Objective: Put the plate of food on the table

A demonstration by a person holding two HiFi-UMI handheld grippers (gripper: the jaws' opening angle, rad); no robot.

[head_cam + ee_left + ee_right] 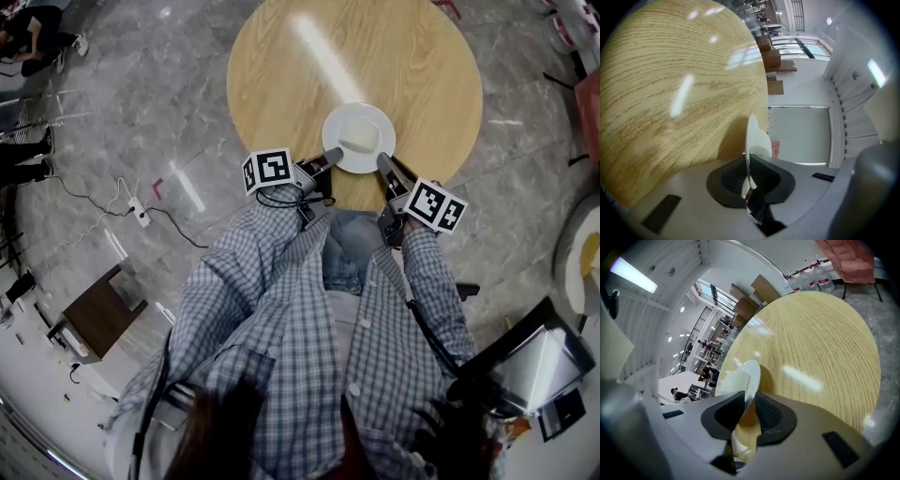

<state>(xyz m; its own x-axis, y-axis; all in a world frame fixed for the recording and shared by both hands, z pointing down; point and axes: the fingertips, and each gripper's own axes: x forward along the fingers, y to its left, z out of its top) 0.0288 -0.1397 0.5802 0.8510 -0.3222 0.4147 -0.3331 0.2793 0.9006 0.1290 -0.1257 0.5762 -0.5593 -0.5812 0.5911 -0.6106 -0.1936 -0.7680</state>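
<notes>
The head view looked steeply down from above; both gripper views sat close at the edge of the plate [329, 141], sharing the table [281, 56].

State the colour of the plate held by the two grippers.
White, with no pattern. The plate shows best in the head view.

No legible text, number, brand or sign in any view. Left cube [269, 169] and right cube [435, 205] carry black-and-white square marker patterns only, with no letters or digits. Labels on the bottles [820, 282] beyond the tabletop [820, 348] are too small to read.
</notes>
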